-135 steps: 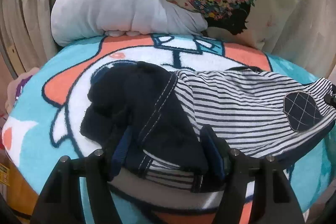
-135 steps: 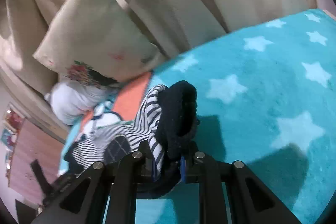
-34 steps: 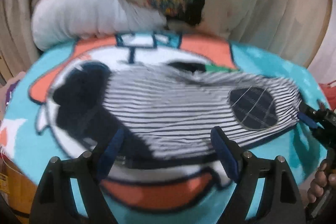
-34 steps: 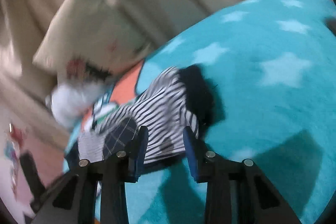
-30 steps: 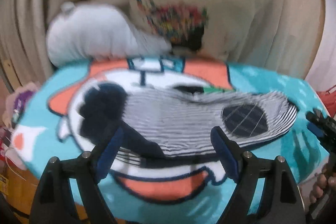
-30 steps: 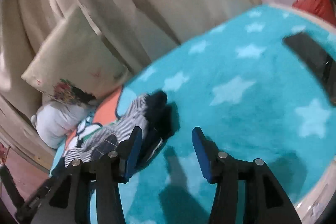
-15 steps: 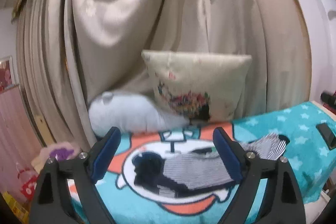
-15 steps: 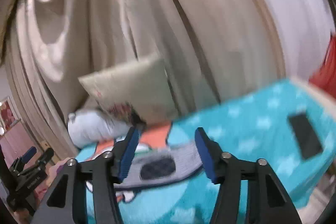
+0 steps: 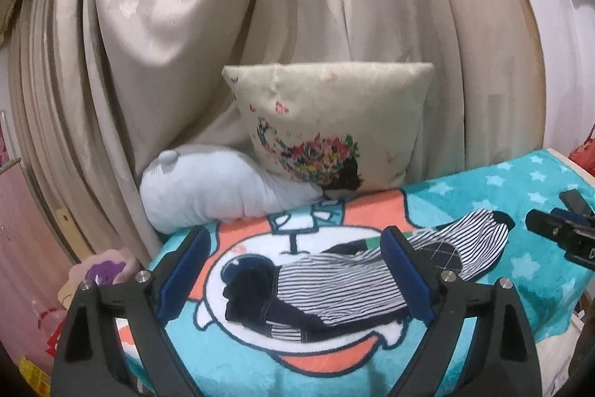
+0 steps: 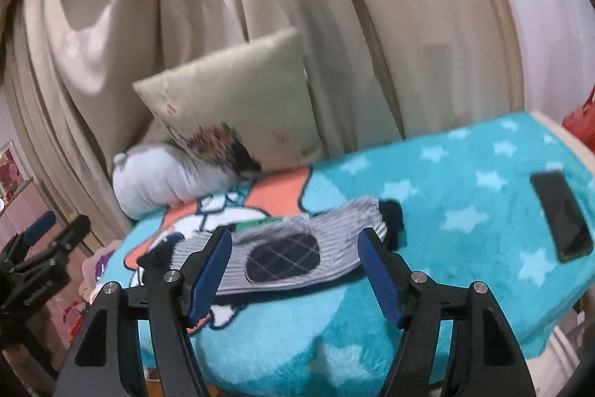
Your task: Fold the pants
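Backdrop: beige curtains [image 9: 178,25] hang behind a bed spread with a teal star blanket [image 9: 528,188] that carries a big cartoon print in white and orange.
Far edge of the blanket: a cream pillow [image 9: 327,121] with a flower print leans on the curtains, and a pale grey plush [image 9: 208,188] lies beside it, touching its lower left corner.
Pants: the striped pants [image 9: 334,281] lie lengthwise across the cartoon print, toward the near edge, with dark navy fabric bunched at the left end and a dark checked knee patch [image 10: 284,257] toward the right end.
Left gripper: left gripper [image 9: 293,270] is held back from the near edge, jaws spread wide, holding nothing.
Right gripper: right gripper [image 10: 293,270] likewise stands released and empty, off the near edge; it also shows at the right edge of the left wrist view.
Step in hand: the pants look laid out in a long doubled strip, so I judge one lengthwise fold done and both tools pulled away between folds.
Next move: probably come back down to one end, pinch both layers at its corners, and carry that end over toward the other; the layers should be gripped together so they do not slip apart.
Other item: a dark phone [image 10: 561,214] lies near the right edge of the blanket, well apart from the pants.
Hard to make out: the right wrist view is smeared, so stripes and hems there blur; whether the legs lie exactly one on the other cannot be told, and the navy bunch hides which end is the waistband.
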Demonstrator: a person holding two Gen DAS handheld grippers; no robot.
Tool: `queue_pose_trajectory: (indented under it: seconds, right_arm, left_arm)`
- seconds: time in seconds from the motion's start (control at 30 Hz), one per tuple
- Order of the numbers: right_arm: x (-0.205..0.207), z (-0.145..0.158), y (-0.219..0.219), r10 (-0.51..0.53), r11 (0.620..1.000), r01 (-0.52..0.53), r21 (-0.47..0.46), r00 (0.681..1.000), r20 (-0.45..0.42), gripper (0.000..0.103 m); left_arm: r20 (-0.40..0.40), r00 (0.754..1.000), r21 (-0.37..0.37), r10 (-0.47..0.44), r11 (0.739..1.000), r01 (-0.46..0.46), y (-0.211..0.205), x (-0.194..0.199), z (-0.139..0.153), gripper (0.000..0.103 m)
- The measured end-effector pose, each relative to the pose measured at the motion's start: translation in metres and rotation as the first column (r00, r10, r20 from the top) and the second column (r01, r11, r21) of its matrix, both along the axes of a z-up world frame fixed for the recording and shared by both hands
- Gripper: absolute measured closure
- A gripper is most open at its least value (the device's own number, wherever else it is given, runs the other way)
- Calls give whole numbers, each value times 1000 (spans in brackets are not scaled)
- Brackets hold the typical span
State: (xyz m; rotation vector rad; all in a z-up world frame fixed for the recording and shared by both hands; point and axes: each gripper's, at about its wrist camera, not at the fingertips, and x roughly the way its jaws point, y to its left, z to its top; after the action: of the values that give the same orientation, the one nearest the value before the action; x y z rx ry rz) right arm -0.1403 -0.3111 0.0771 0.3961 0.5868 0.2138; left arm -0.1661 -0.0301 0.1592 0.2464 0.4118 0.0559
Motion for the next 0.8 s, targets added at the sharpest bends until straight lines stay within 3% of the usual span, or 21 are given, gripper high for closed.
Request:
queue_pose_trajectory:
  seconds: [0.47, 0.8]
  right_arm:
    - [43, -42, 8, 10, 1000, -13, -26, 993, -118, 28]
    - [64, -60, 20, 51, 997, -60, -58, 988, -145, 28]
  left_arm:
    - [-149, 989, -14, -7, 1000, 5, -4, 58, -40, 11]
    - [-229, 973, -16, -19, 1000, 16, -14, 88, -64, 11]
